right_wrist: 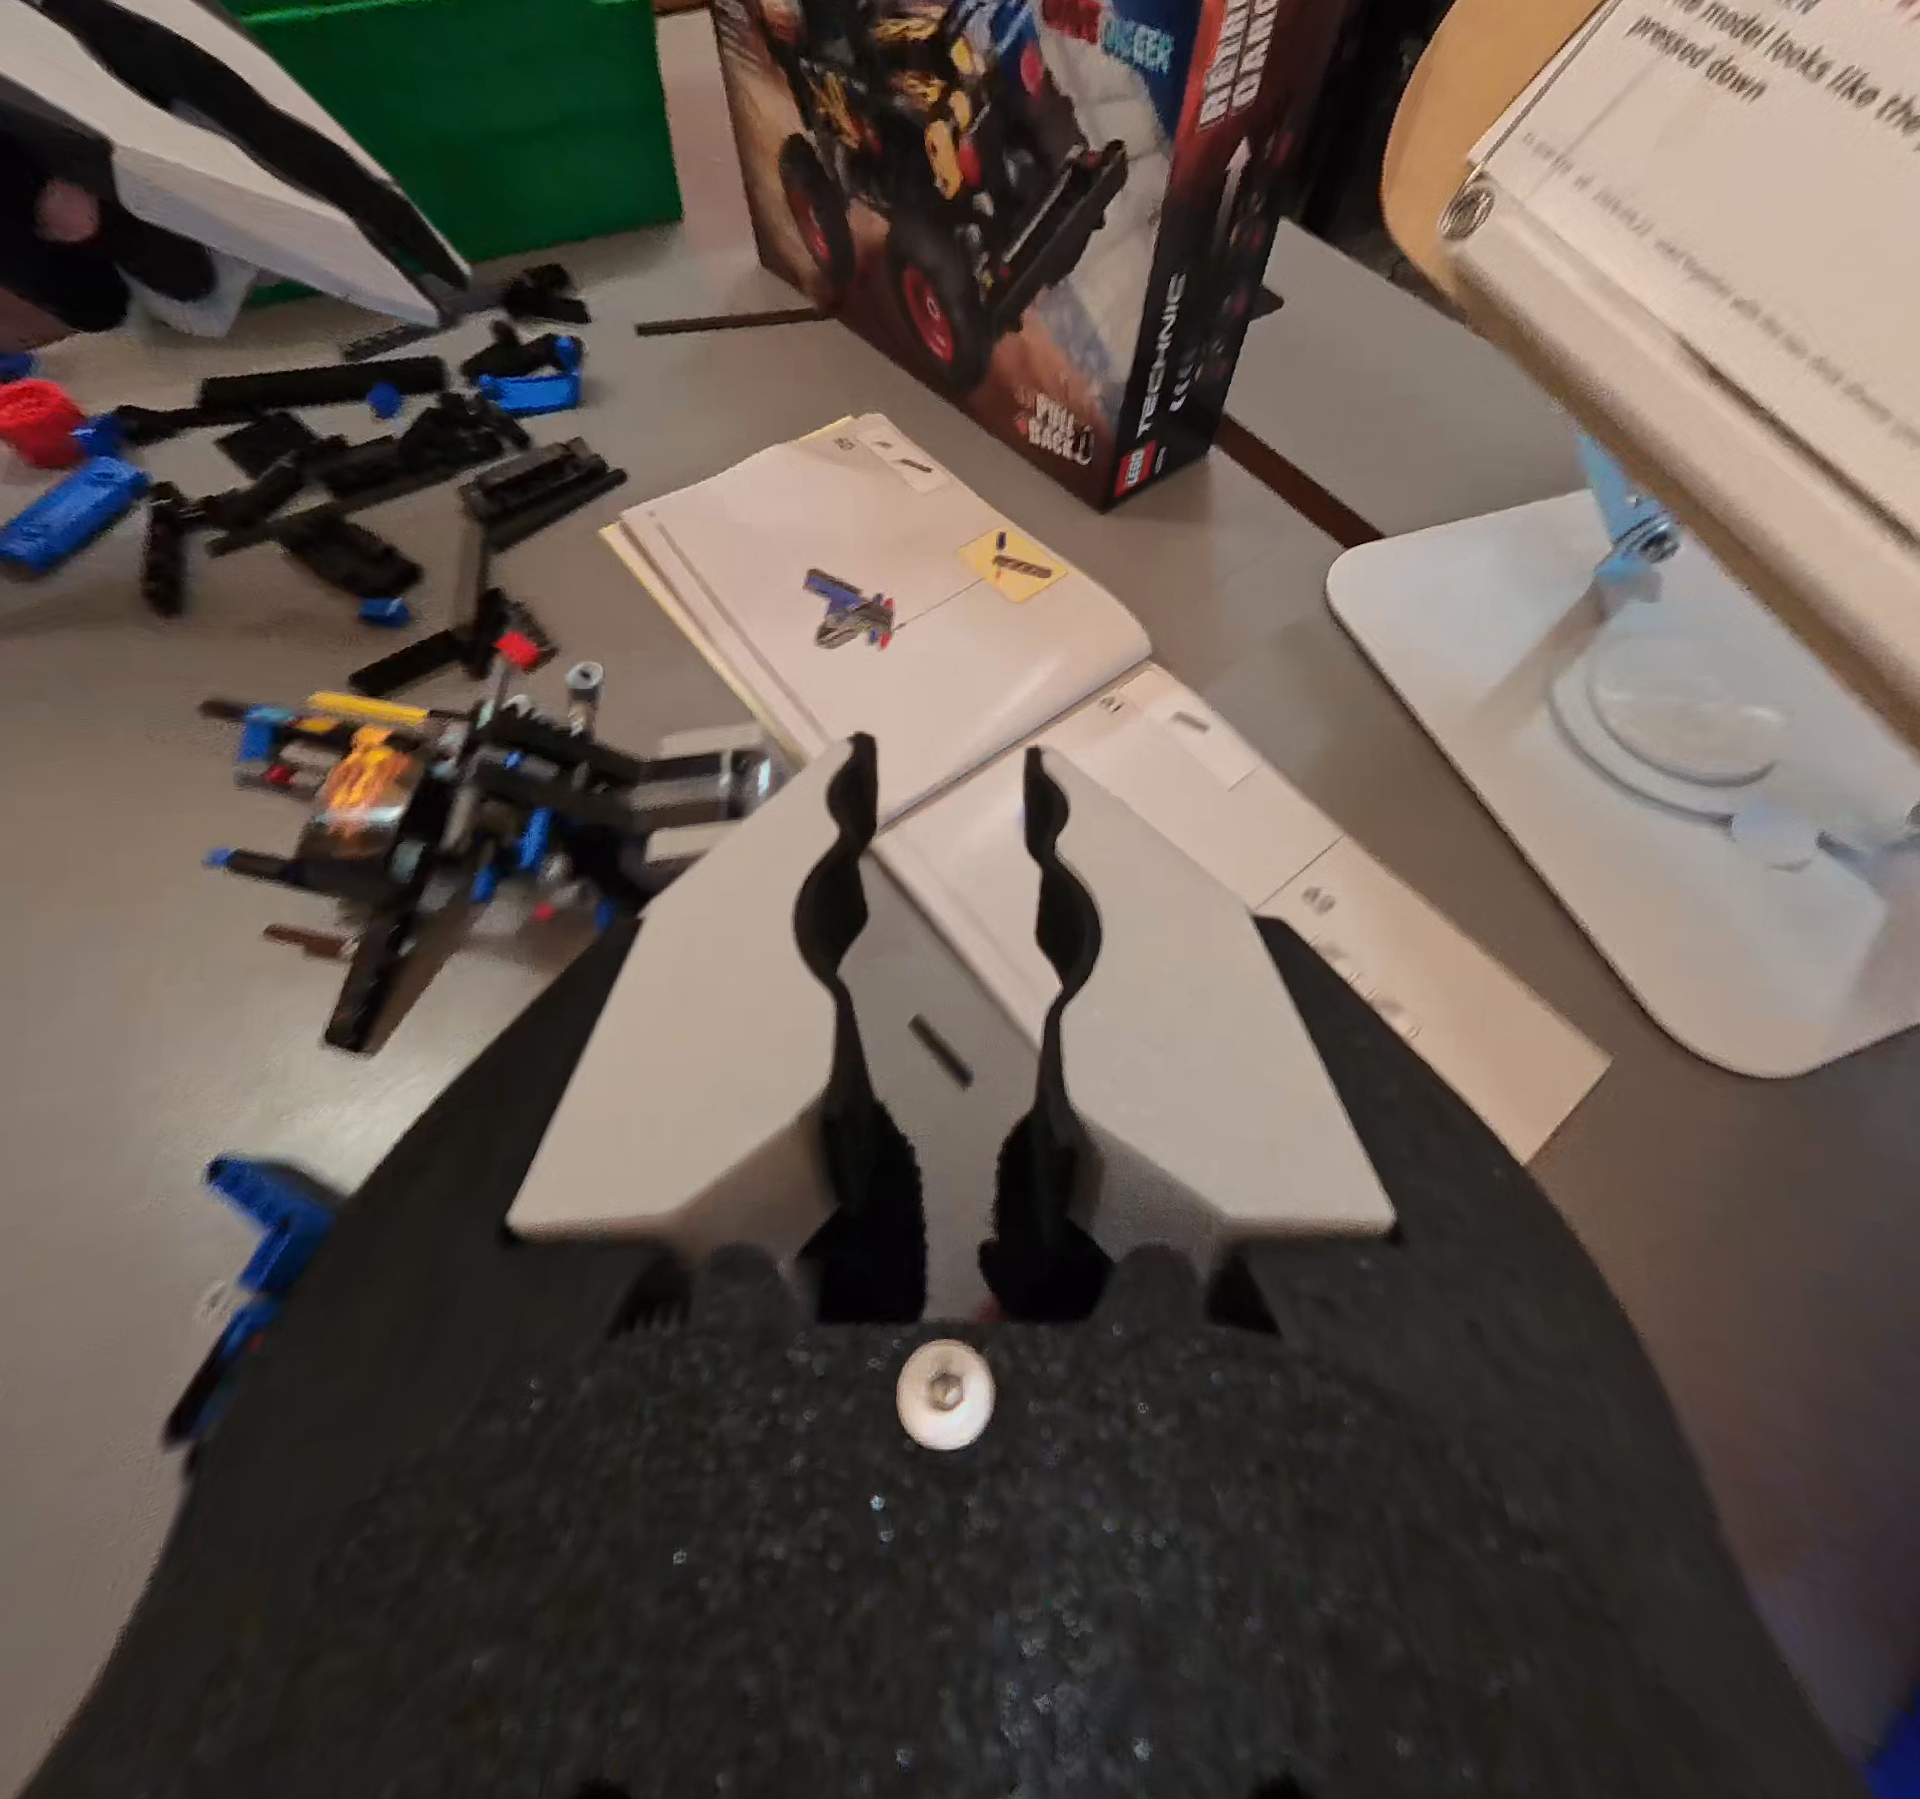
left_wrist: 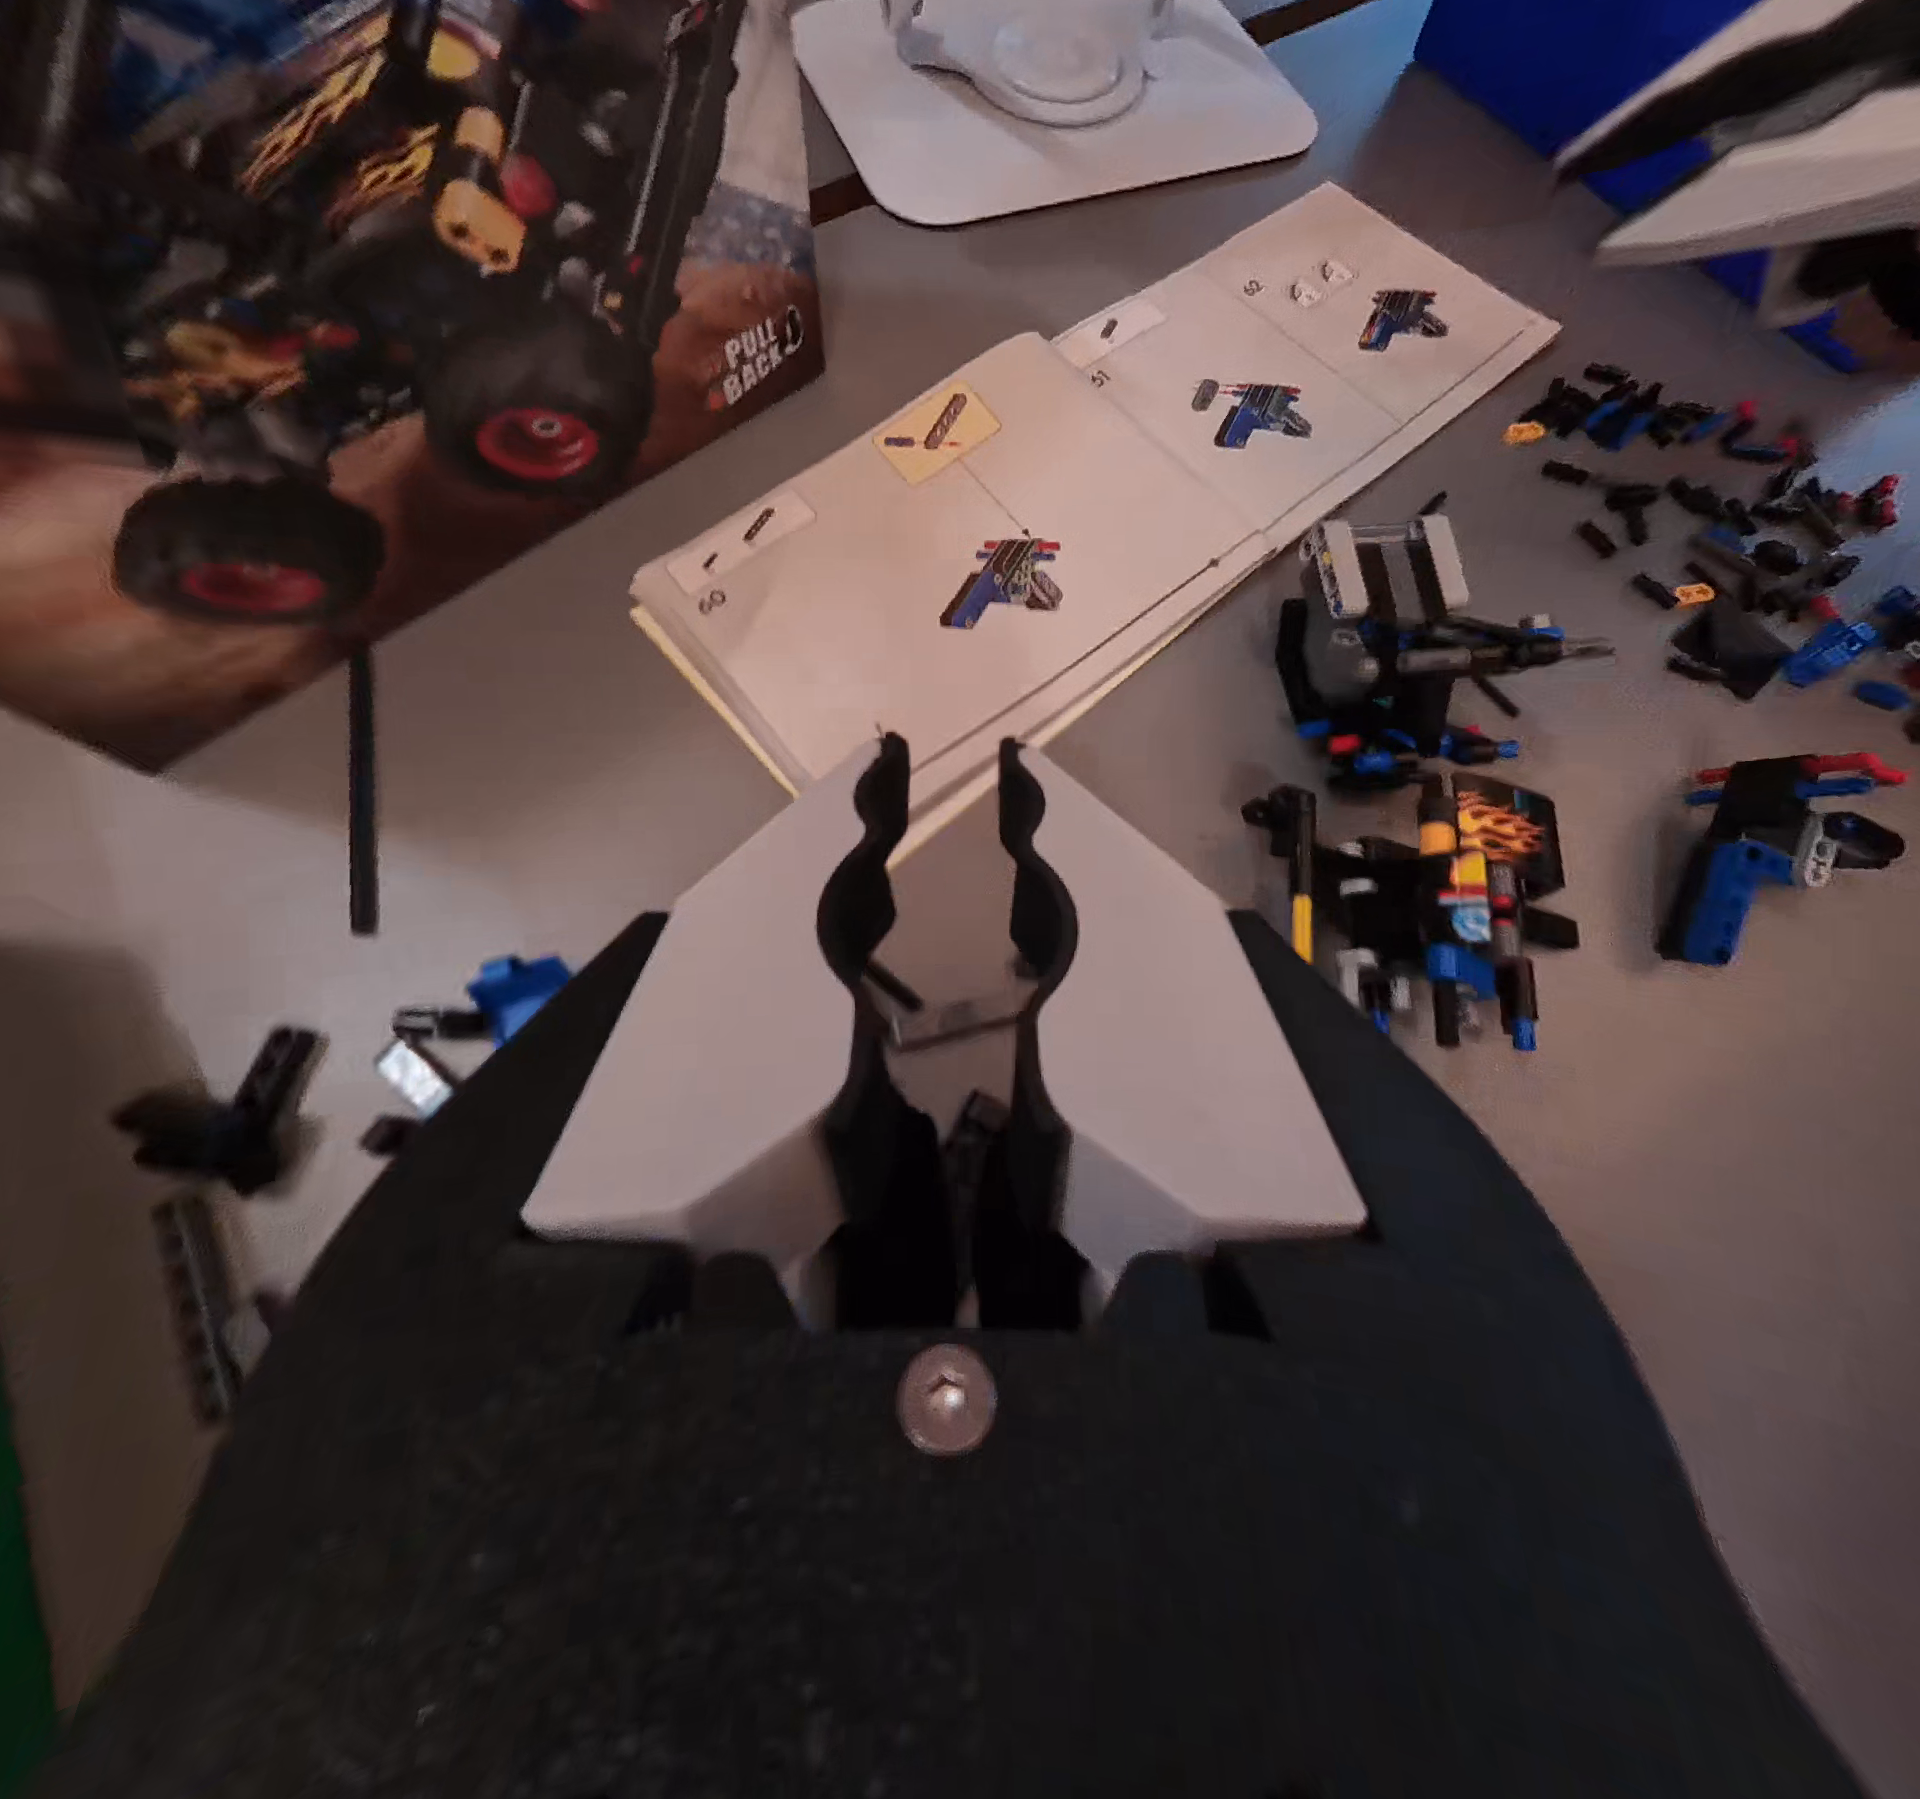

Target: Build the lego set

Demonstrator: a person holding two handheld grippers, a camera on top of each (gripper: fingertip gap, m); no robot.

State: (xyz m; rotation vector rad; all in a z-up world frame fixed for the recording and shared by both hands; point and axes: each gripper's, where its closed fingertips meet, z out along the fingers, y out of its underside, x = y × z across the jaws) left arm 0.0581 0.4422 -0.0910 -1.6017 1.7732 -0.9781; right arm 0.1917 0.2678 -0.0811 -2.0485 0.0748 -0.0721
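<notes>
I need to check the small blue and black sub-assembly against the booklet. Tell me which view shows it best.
The left wrist view: the blue and black sub-assembly lies whole and unobstructed on the table, right of the instruction booklet. I cannot pick it out in the right wrist view.

Bare grey table (left_wrist: 540,773) lies left of centre in the left wrist view. The open booklet (left_wrist: 935,544) fills the middle, the box (left_wrist: 395,243) blocks upper left, a white stand (left_wrist: 1049,118) stands above, and loose pieces (left_wrist: 1704,523) crowd the right.
</notes>
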